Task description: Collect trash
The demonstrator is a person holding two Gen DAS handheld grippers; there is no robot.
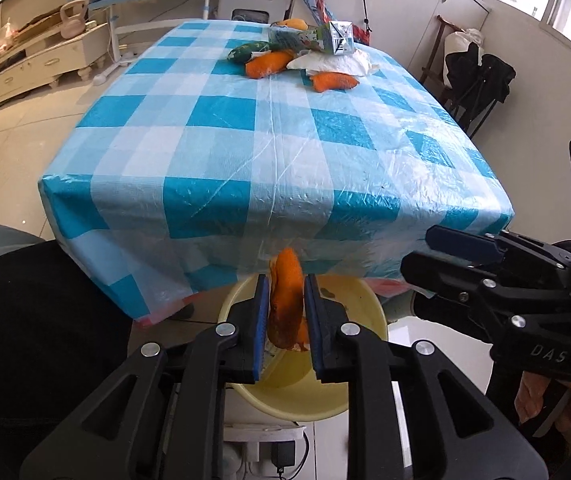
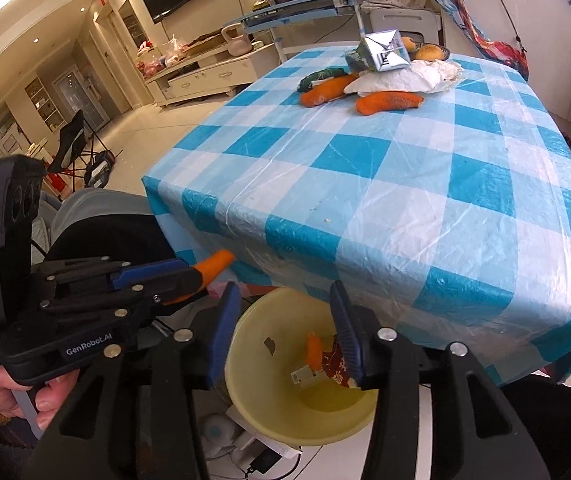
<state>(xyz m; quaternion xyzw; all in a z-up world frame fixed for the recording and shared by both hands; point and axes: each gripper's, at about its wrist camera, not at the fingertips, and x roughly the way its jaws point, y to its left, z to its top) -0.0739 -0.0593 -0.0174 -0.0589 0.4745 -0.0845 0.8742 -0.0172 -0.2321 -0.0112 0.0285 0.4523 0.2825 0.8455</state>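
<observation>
My left gripper (image 1: 284, 280) is shut on an orange peel (image 1: 285, 300) and holds it over a yellow bin (image 1: 365, 300) below the table's front edge. The same peel (image 2: 215, 264) shows in the right wrist view, sticking out of the left gripper (image 2: 189, 276). My right gripper (image 2: 283, 292) is open and empty above the yellow bin (image 2: 253, 396), which holds an orange peel (image 2: 313, 350), a red wrapper (image 2: 335, 364) and a small carton scrap. More trash lies at the table's far end: orange peels (image 1: 267, 65), a crumpled white paper (image 1: 333, 63) and a silver carton (image 1: 339, 38).
The table (image 1: 245, 152) has a blue and white checked cloth. A dark green peel (image 1: 247, 50) lies by the pile. A dark chair back (image 1: 25, 320) stands at the left. A power strip and cables (image 1: 277, 456) lie on the floor under the bin.
</observation>
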